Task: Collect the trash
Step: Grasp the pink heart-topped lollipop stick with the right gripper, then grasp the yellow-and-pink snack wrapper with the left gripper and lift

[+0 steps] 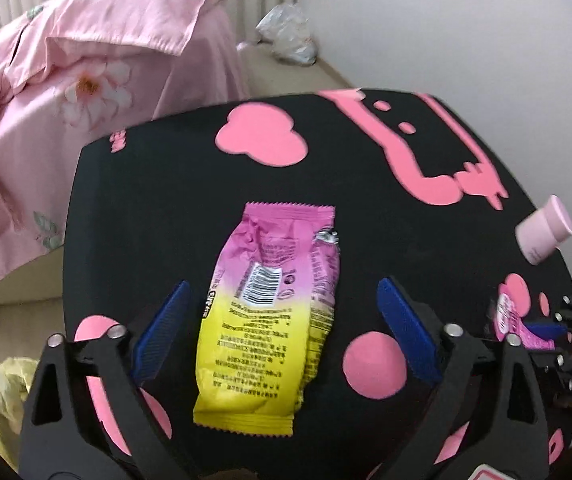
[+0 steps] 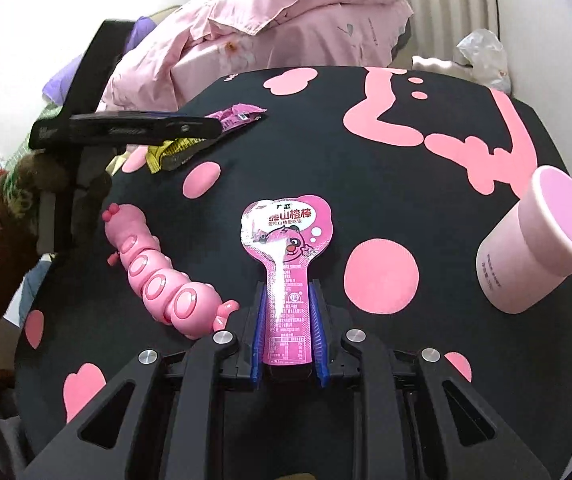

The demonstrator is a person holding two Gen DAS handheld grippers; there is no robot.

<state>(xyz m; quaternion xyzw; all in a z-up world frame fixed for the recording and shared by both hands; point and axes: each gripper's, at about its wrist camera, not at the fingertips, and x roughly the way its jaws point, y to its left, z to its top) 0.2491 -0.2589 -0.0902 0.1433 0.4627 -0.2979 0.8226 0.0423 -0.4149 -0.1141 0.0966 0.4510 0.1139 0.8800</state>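
progress about midway, judging by the table: right gripper (image 2: 288,332) clamped on pink spoon-shaped wrapper (image 2: 286,264), held over the black-and-pink tabletop (image 2: 426,168) just right of pink caterpillar toy (image 2: 161,276). left gripper (image 1: 281,320) spread wide, straddling pink-and-yellow snack wrapper (image 1: 273,312) lying flat beyond the toy, not yet pinched. no bin visible.
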